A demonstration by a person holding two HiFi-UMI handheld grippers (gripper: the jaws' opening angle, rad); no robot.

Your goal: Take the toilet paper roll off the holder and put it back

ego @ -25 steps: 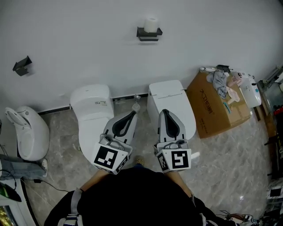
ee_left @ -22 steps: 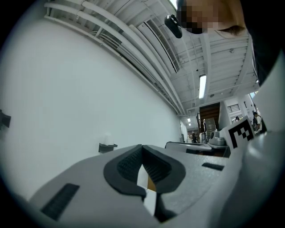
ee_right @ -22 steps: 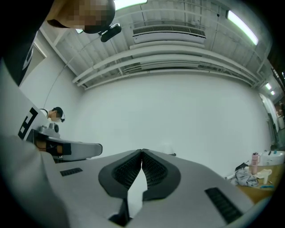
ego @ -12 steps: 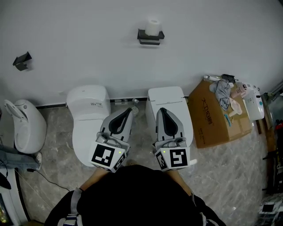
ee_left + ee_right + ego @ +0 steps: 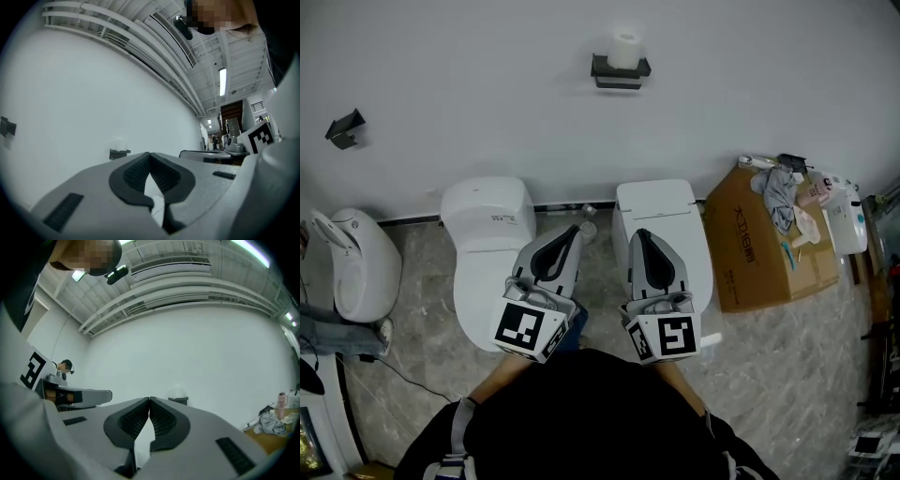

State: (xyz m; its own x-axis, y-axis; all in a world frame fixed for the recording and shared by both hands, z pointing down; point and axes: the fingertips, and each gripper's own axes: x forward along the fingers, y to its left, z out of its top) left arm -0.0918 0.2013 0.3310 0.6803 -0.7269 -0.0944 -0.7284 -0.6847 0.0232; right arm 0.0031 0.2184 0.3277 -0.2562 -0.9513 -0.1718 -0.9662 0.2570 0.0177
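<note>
Both grippers now sit closer to the wall [image 5: 469, 84] than a second ago; your left gripper [image 5: 573, 231] and right gripper [image 5: 637, 234] hold their jaws together, empty; the toilet paper roll [image 5: 624, 49] stands on its holder [image 5: 619, 72], well apart

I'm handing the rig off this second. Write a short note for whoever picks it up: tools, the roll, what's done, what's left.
Left tool: jaws shut, nothing between them, held low over the toilets, pointing towards the wall.
Right tool: also shut and empty, beside the left one.
Toilet paper roll: standing upright on the black holder high on the wall, well away from both tools.
Done: nothing that shows; the roll is on the holder and untouched.
Left: probably open a tool, reach up to the roll, lift it off, then set it back on the holder.
</note>
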